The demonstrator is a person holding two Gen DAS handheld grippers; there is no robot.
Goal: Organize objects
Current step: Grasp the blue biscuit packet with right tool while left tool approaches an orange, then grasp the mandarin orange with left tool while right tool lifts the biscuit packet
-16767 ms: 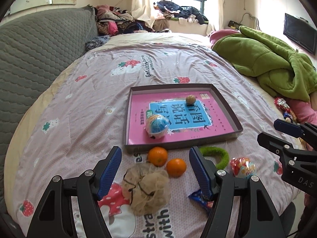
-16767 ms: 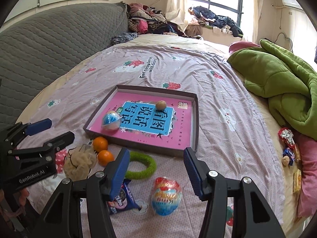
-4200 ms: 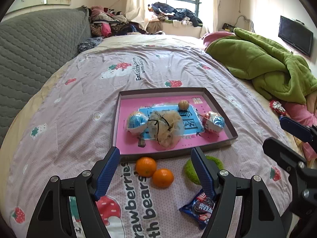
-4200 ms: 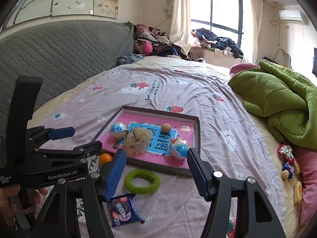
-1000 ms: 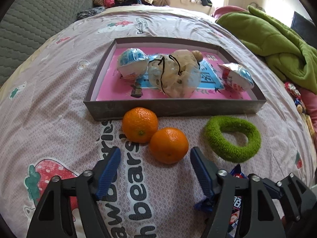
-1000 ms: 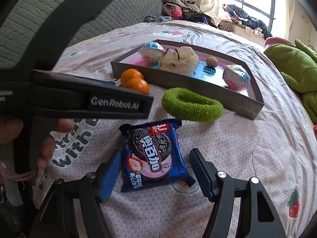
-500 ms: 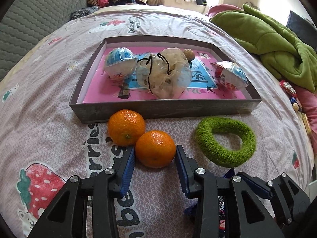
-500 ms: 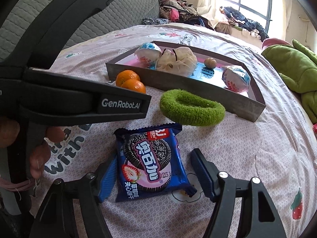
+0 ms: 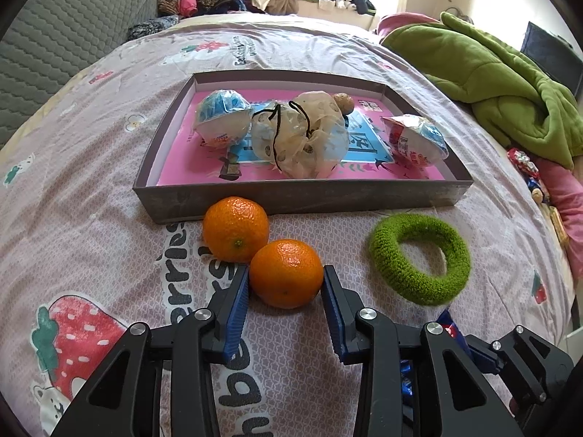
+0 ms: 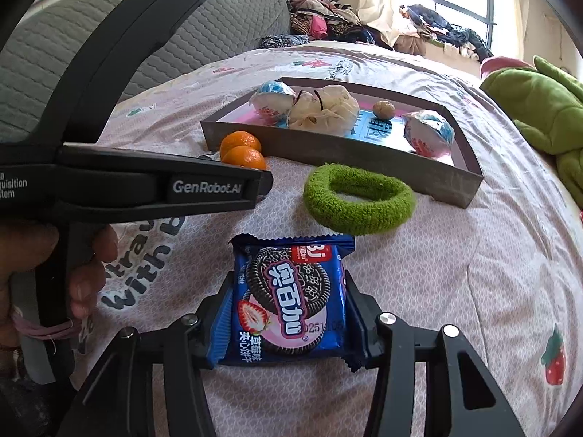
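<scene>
My left gripper (image 9: 286,284) is shut on the nearer orange (image 9: 286,273), which rests on the bedspread and touches a second orange (image 9: 235,233). My right gripper (image 10: 288,304) is shut on a blue cookie packet (image 10: 289,298) lying on the bed. A grey tray (image 9: 298,199) with a pink base holds two wrapped egg toys (image 9: 222,123) (image 9: 415,140), a mesh pouch (image 9: 302,142) and a walnut (image 9: 344,102). A green fuzzy ring (image 9: 419,258) lies in front of the tray's right corner.
A green blanket (image 9: 492,83) is heaped at the right. A grey quilted headboard (image 9: 62,36) stands at the left. Clothes are piled by the window at the back. Small snack wrappers (image 9: 524,160) lie at the bed's right edge.
Both grippers have closed: the left on the nearer orange, the right on the cookie packet. Both moved slightly forward over the last second.
</scene>
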